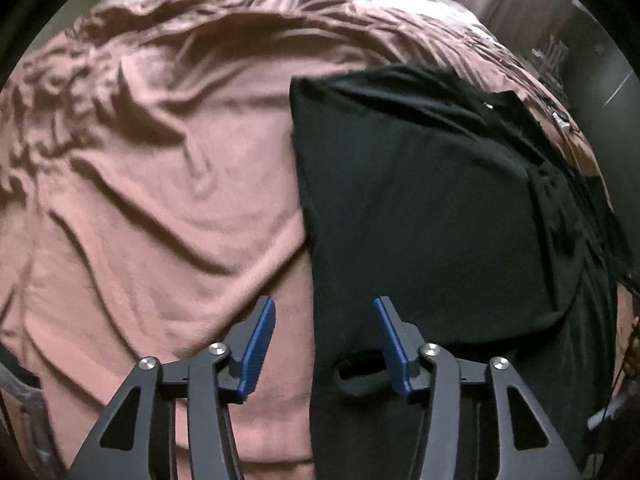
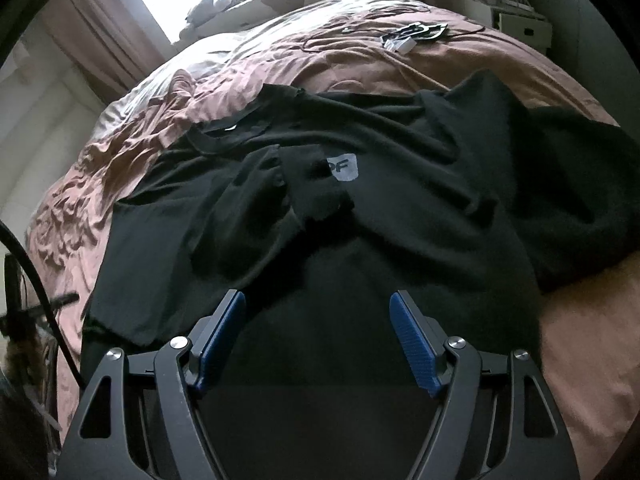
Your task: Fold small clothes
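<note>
In the left wrist view, the left gripper [image 1: 324,336] is hovering with its 2 fingers spread wide and empty; the black shirt's [image 1: 432,200] left edge is lying between them, on the pink bedcover [image 1: 152,208]. Closing here is likely risking pinching bedcover too.

In the right wrist view, the right gripper [image 2: 318,336] is also gaping empty, the black shirt [image 2: 400,232] rumpled ahead; grabbing 1 layer could be dragging the folded sleeve [image 2: 240,196] loose.
</note>
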The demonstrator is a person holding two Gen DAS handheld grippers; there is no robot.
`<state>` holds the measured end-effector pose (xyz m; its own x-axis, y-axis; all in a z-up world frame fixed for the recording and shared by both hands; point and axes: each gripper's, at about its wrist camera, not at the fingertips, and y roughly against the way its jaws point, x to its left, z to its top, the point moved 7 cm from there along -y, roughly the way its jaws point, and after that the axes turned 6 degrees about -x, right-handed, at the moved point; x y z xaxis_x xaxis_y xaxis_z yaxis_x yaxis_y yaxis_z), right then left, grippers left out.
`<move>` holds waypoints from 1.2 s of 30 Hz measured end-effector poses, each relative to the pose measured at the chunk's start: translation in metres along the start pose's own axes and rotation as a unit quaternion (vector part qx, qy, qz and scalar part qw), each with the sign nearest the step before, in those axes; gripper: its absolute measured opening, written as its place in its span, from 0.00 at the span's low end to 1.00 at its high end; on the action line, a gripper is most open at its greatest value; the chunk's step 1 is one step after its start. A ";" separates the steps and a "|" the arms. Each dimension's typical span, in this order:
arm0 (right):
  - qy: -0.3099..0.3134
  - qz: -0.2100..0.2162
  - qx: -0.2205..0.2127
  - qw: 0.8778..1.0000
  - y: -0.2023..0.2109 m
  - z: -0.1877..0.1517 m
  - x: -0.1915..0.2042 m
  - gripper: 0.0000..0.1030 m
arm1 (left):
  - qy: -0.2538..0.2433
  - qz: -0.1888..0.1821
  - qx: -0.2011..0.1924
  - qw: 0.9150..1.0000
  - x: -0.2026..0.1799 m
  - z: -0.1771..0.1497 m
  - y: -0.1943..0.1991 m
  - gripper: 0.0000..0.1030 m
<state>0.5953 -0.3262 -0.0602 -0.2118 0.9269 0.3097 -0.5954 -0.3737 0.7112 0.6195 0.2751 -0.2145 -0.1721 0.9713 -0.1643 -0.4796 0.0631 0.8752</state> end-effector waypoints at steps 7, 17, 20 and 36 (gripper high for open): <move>-0.024 -0.002 0.001 1.000 -0.044 0.020 0.001 0.68 | 0.025 -0.039 0.028 0.999 0.007 -0.014 -0.024 0.38; -0.097 -0.012 0.016 0.995 -0.097 0.040 -0.016 0.33 | 0.027 -0.047 0.006 0.999 0.009 -0.010 -0.016 0.06; -0.094 -0.021 0.020 0.995 -0.099 0.046 -0.018 0.03 | 0.033 -0.039 -0.003 0.999 0.016 -0.009 -0.009 0.06; -0.093 -0.046 0.007 0.995 -0.027 0.005 -0.039 0.02 | 0.065 -0.005 -0.004 0.998 0.019 -0.022 -0.006 0.12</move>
<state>0.6240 -0.3524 -0.0884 -0.0089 0.9350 0.3545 -0.5936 -0.2902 0.7506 0.6004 0.2877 -0.2332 -0.2765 0.9327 -0.2317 -0.4880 0.0714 0.8699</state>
